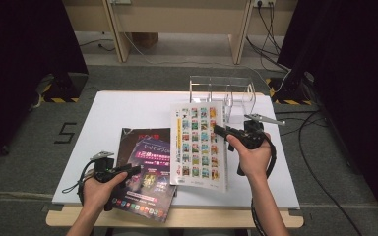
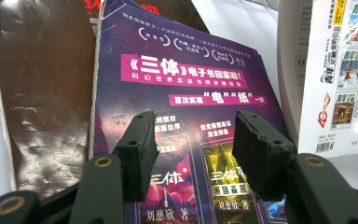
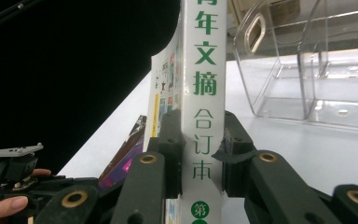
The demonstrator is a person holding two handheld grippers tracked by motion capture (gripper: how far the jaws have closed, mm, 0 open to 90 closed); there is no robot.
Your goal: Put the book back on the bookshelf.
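Both hands gripping, forearms entering from below

Left gripper point(image 1: 128, 171) lies low, jaws apart, gripping nothing; right gripper point(image 1: 220, 130) is raised, jaws clamped on a thick white book's spine point(image 3: 203, 93).

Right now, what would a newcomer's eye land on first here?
The white book with a grid of small cover pictures, lifted at the table's middle with the right gripper clamped on its spine. Next, the purple magazine lying on a dark one at the near-left edge, the left gripper open over it. Behind stands a clear acrylic rack.

Grey carpet point(image 1: 24, 162), black curtains point(image 1: 24, 44); perhaps desk point(image 1: 177, 19)
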